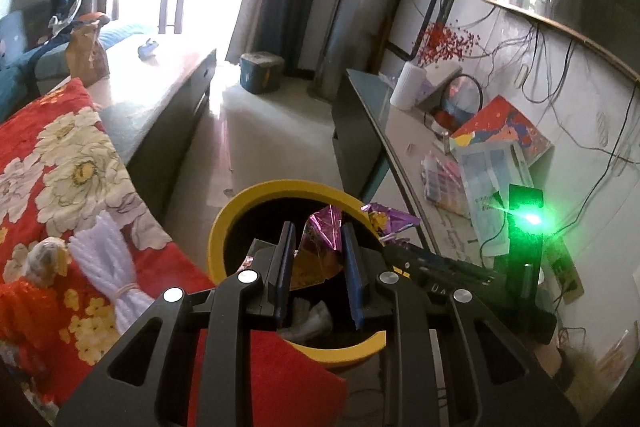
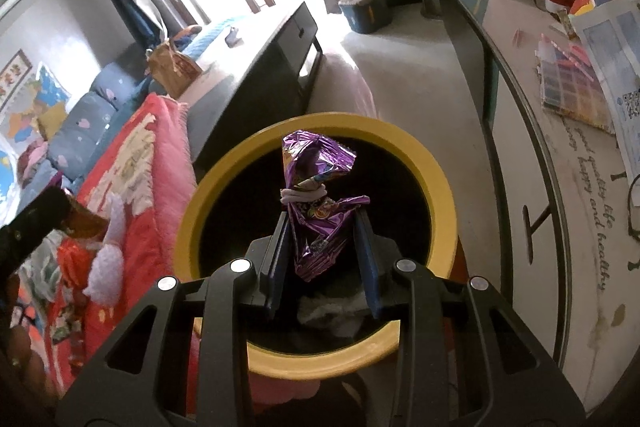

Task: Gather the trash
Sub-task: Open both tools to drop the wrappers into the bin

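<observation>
A yellow-rimmed bin [image 2: 436,171] with a dark inside stands on the floor between the bed and the desk; it also shows in the left wrist view [image 1: 224,227]. My right gripper [image 2: 322,223] hangs over the bin mouth with its jaws apart, and a crumpled purple foil wrapper [image 2: 316,183] sits between the fingers; whether they touch it I cannot tell. My left gripper [image 1: 316,231] is over the same bin, jaws apart, with a pink and gold foil wrapper [image 1: 320,247] between the fingers. White crumpled trash [image 1: 312,319] lies in the bin.
A red floral blanket [image 1: 60,155] covers the bed on the left, with a white yarn bundle [image 1: 104,259] on it. A cluttered desk [image 2: 560,155] runs along the right. A dark cabinet [image 2: 272,63] and a blue box [image 2: 364,9] stand farther off.
</observation>
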A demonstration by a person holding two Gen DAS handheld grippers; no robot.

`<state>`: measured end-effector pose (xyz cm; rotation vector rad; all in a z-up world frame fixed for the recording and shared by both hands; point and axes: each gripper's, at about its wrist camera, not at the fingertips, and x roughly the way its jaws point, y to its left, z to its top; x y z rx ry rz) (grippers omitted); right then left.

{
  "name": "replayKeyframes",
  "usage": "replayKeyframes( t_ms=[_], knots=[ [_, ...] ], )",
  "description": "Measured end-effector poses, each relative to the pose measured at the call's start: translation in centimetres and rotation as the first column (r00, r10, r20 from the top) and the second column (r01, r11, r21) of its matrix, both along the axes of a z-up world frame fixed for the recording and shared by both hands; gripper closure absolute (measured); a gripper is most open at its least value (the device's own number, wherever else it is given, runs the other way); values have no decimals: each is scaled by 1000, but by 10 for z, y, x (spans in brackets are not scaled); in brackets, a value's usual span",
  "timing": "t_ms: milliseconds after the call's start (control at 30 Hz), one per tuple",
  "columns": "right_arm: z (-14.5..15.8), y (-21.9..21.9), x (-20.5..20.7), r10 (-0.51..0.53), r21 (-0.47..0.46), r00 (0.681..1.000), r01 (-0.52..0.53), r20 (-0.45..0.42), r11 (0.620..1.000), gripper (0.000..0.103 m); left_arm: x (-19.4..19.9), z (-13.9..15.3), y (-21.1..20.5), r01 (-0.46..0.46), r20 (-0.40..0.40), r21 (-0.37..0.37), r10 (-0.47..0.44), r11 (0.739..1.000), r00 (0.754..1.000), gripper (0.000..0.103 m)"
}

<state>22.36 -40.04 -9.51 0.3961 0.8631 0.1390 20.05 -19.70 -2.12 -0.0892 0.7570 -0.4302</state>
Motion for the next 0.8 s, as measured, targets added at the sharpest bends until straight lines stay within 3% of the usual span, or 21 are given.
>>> replayKeyframes(
  t_ms=[467,500,600,667,733,800],
  knots=[
    [-25,3,5,19,-2,998,-19,-57,1000,75,38,-30,-25,28,-99,11,-26,1000,995,78],
    [-27,3,6,17,-2,998,-17,-61,1000,74,41,-30,-25,20,-106,5,-19,1000,994,73],
    [-30,1,7,6,-1,997,-7,-71,1000,67,46,-28,-22,-10,-113,-1,10,1000,994,37],
    [-28,0,7,-4,-6,998,3,-65,1000,57,45,-22,-15,-31,-108,-21,28,999,994,31],
    [-26,-1,6,-12,-2,998,12,-55,1000,48,41,-15,-7,-49,-87,-24,46,999,995,11],
    [-25,-4,6,-30,0,998,30,-50,1000,42,37,-12,0,-68,-79,-28,65,997,995,9]
  ],
)
